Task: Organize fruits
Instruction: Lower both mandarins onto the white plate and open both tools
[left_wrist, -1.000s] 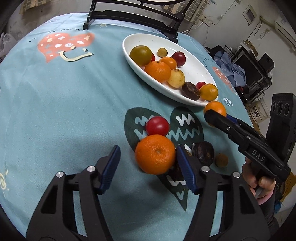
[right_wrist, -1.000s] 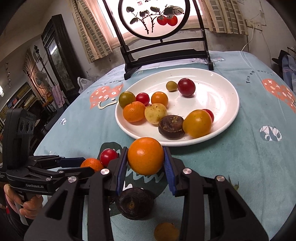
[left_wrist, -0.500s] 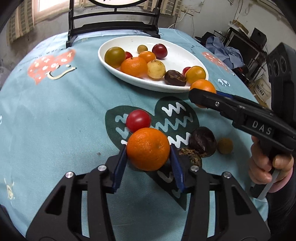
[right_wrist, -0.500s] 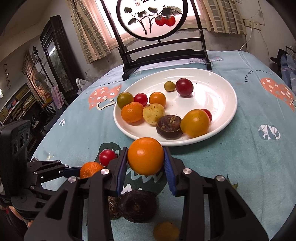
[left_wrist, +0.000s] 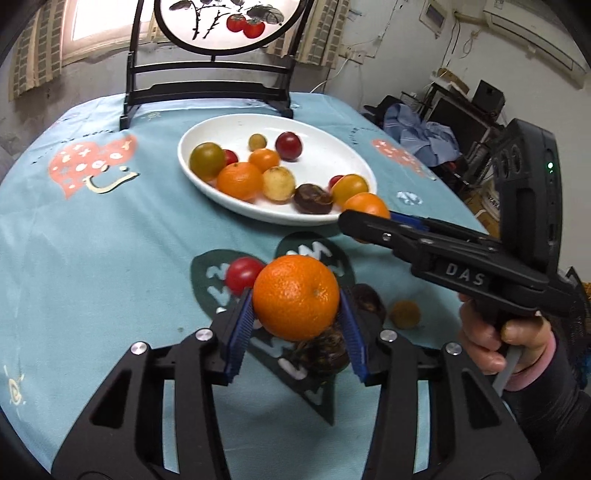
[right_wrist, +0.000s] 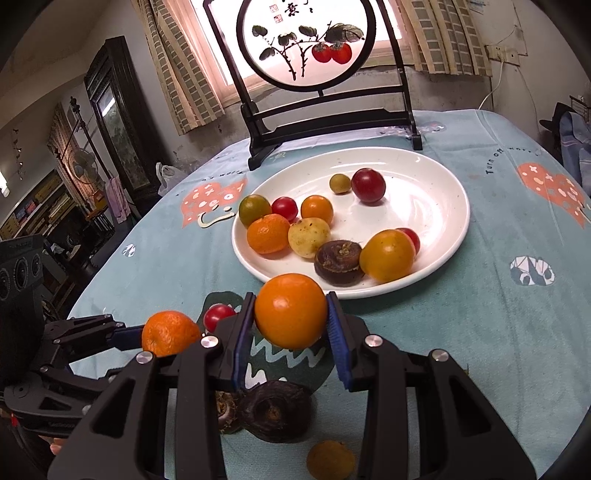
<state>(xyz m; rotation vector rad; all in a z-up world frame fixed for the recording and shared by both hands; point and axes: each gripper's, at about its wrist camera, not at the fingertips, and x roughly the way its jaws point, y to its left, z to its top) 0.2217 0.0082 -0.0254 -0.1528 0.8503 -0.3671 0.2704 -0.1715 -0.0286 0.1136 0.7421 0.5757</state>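
My left gripper is shut on a dimpled tangerine and holds it just above the teal cloth. My right gripper is shut on a smooth orange fruit, near the front rim of the white plate. The plate carries several small fruits. On the cloth lie a red tomato, two dark brown chestnut-like fruits and a small tan fruit. In the right wrist view the tangerine shows at the left.
A black stand with a round persimmon painting stands on the table behind the plate. A hand holds the right gripper's handle at the right edge. Furniture and clutter lie beyond the table's right side.
The left jaws have closed on the tangerine and lifted it off the cloth, and the view has tilted up. The right gripper has kept still with its orange fruit.
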